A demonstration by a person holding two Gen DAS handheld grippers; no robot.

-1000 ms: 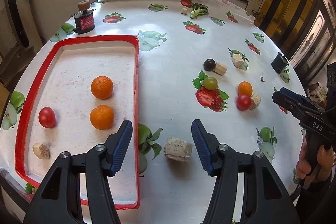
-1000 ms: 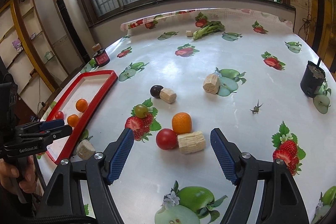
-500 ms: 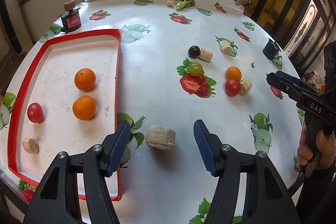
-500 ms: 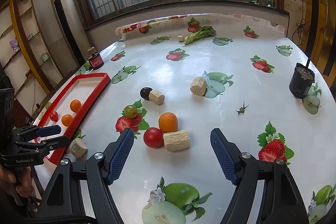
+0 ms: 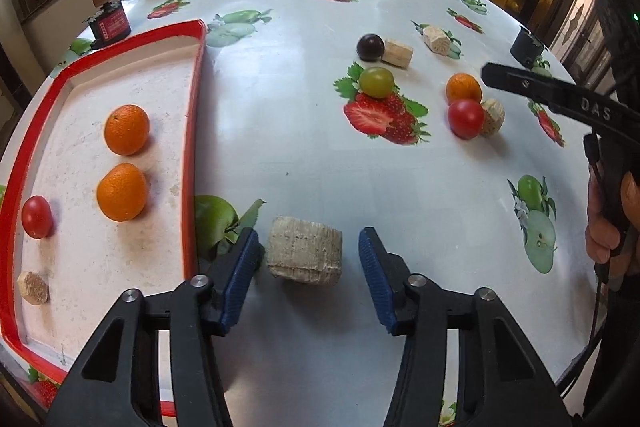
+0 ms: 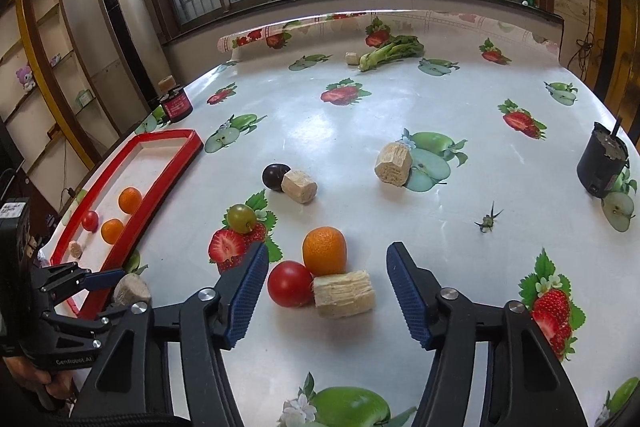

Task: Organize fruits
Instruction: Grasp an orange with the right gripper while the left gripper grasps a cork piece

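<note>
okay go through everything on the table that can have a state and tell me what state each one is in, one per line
left gripper: jaws just closing, beige block between them, pads not yet pressing
right gripper: jaws just closing around red tomato and cut block, no contact
red tray: holds two oranges, a tomato, a cork piece
loose orange: on the table, touching the tomato
green grape tomato: on the table, untouched

red tray (image 5: pixel 196 131) near corner cut off by frame
</note>
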